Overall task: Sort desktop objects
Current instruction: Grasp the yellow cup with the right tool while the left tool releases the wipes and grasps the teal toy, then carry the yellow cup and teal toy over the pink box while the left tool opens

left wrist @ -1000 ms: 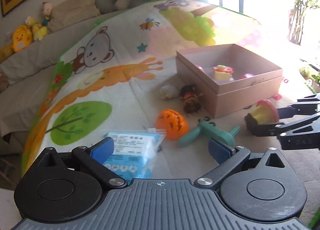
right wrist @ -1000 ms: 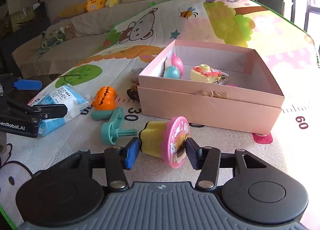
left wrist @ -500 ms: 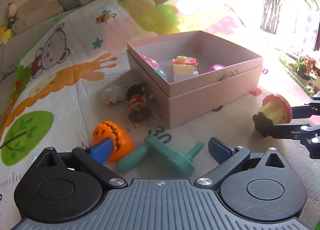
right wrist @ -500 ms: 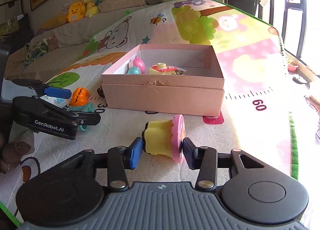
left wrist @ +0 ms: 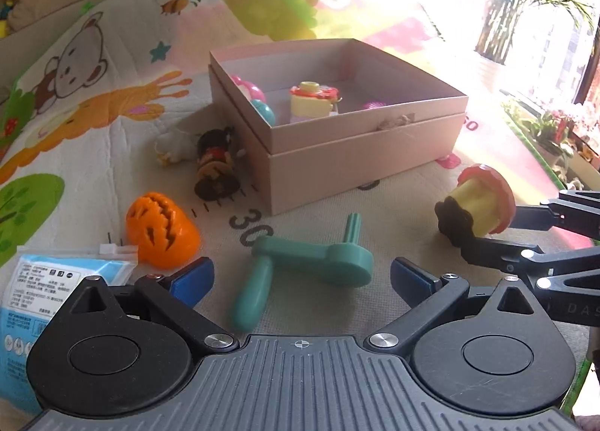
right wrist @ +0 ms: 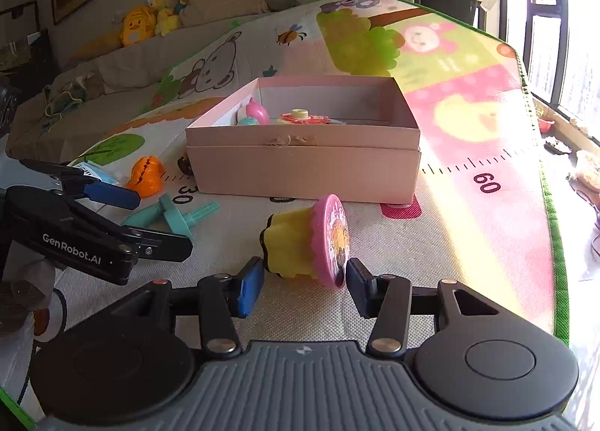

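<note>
A toy cupcake, yellow with a pink top, lies on its side low over the play mat. It sits between the pads of my right gripper. Both pads still touch its ends while the jaws are opening. From the left wrist the cupcake shows at the right, in front of the pink box. My left gripper is open and points down at a teal crank toy, which lies just ahead of its fingertips, untouched. The box holds several small toys.
On the mat left of the box lie an orange pumpkin toy, a dark figurine and a small white toy. A blue packet lies at the near left. The mat's green edge runs along the right.
The left gripper swung right and lower, from over the blue packet to the teal crank. The right gripper carried the cupcake right along the box front; its pads now stand slightly wider.
</note>
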`<state>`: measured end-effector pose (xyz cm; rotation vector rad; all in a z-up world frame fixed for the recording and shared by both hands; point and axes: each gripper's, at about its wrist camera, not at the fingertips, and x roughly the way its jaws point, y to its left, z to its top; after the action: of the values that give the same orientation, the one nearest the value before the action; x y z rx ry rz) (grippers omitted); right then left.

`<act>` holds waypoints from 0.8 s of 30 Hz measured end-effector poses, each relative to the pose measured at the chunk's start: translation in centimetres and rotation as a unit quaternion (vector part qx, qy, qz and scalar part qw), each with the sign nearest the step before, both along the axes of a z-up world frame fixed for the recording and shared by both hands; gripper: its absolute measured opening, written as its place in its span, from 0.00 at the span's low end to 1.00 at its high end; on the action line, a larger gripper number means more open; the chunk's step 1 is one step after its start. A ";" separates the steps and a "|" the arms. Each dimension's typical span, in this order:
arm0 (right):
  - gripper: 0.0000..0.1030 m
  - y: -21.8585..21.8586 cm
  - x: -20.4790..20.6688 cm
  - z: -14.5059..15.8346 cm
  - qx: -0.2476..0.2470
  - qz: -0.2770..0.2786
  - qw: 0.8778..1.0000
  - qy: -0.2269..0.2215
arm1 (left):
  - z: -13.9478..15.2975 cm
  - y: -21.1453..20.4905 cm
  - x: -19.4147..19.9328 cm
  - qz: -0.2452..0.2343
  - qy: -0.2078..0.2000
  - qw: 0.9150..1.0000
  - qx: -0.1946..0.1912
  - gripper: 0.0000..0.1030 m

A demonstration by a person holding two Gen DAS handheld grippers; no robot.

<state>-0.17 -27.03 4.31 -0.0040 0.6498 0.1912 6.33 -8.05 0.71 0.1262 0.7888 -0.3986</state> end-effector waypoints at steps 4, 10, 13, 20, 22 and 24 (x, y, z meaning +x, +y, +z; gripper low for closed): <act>0.47 0.6 0.1 0.4 -0.021 0.004 1.000 -0.004 | -0.2 -0.7 0.4 0.013 0.003 1.000 0.014 0.86; 0.44 2.0 1.0 0.6 -0.076 0.008 0.997 0.001 | 0.5 -0.1 -1.0 0.017 -0.008 1.000 0.024 0.73; 0.41 3.0 0.0 1.3 -0.124 0.033 0.992 -0.014 | 1.0 0.4 -2.6 0.011 -0.013 0.999 0.034 0.73; 0.41 1.6 -2.7 8.6 -0.146 0.071 0.984 -0.076 | 6.3 1.1 -5.6 -0.027 -0.081 0.996 0.024 0.73; 0.40 0.9 -2.7 11.4 -0.140 0.066 0.982 -0.106 | 8.3 0.6 -4.9 -0.037 -0.106 0.994 0.015 0.73; 0.40 0.3 -2.0 13.6 -0.141 0.058 0.980 -0.130 | 10.0 -0.5 -3.5 -0.044 -0.132 0.990 0.012 0.73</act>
<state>-2.17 -26.70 17.89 -0.3364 0.4117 0.2051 2.85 -8.55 10.66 0.2316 0.5275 -0.4455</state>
